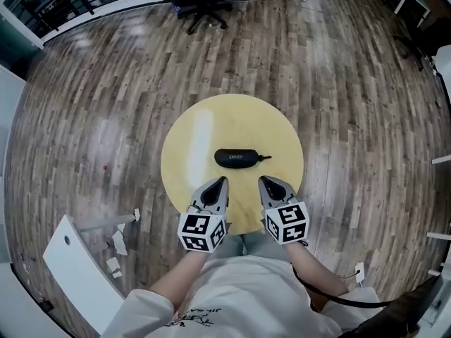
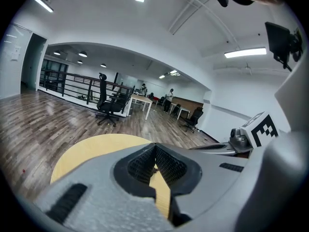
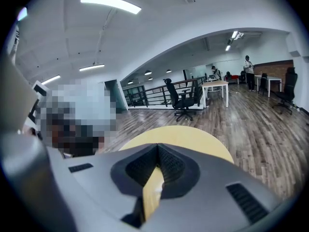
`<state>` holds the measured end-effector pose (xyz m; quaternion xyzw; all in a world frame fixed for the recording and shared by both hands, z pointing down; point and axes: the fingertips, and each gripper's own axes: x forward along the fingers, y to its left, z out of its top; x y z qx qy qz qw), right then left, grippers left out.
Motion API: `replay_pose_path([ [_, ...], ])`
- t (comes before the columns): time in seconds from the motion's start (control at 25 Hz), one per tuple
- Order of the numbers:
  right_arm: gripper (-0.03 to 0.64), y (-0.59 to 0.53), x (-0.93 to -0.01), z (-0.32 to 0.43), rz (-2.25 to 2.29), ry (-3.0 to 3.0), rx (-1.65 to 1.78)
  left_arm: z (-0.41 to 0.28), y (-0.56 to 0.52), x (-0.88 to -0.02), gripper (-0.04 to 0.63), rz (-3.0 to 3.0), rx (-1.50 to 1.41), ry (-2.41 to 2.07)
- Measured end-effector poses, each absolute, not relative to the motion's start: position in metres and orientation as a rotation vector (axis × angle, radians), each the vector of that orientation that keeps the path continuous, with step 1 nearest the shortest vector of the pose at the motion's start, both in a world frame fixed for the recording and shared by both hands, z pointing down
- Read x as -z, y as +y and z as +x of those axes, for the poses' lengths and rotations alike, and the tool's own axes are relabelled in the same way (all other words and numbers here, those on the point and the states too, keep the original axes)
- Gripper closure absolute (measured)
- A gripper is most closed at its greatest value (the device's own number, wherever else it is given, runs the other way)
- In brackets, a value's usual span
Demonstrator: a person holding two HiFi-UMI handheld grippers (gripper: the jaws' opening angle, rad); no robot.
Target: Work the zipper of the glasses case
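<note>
Left gripper [image 1: 223, 182]: my jaws are closed tip to tip and hold nothing.
Right gripper [image 1: 263, 180]: same, tips together and empty.
Glasses case [image 1: 236, 158]: lies flat on the counter [image 1: 190, 136], just ahead of both jaw tips, untouched.
Zipper pull [image 1: 266, 158]: projects from the case end ahead of my right jaws. I judge that the right side should take it while the left steadies the case.

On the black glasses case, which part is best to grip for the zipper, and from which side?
Probably the small zipper pull sticking out past the right end of the glasses case, clear of its body. Come from the right with the right gripper, the nearer one; its jaws are shut, so open them first.
</note>
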<state>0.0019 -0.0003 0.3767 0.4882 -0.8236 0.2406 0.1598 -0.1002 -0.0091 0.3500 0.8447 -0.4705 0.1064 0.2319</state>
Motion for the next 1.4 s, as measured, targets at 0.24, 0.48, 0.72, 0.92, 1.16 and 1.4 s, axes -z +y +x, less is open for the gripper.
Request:
replay_pose_path([
  [0.24,0.615,-0.034,-0.435,0.014,1.41,-2.314,-0.76,-0.085,-0.034,-0.401,0.592,2.344,-0.338,-1.24],
  [0.48,0.615,-0.068,-0.492,0.021,1.355,-2.359,-0.746,-0.074,-0.07,-0.456,0.592,2.357,-0.304,-1.229],
  [0.72,0.615,-0.093,-0.538,0.041,1.316,-2.315,-0.717,-0.061,-0.096,-0.498,0.592,2.338,-0.373,-1.233],
  [0.92,0.614,-0.104,-0.558,0.035,1.287,-2.33,-0.888,-0.071,-0.105,-0.526,0.592,2.266,-0.415,-1.249],
  [1.16,0.614,-0.107,-0.571,0.027,1.233,-2.343,-0.942,-0.075,-0.103,-0.545,0.592,2.244,-0.465,-1.243],
  [1.4,0.614,-0.087,-0.572,-0.002,1.096,-2.372,-0.969,-0.081,-0.101,-0.547,0.592,2.256,-0.502,-1.23],
])
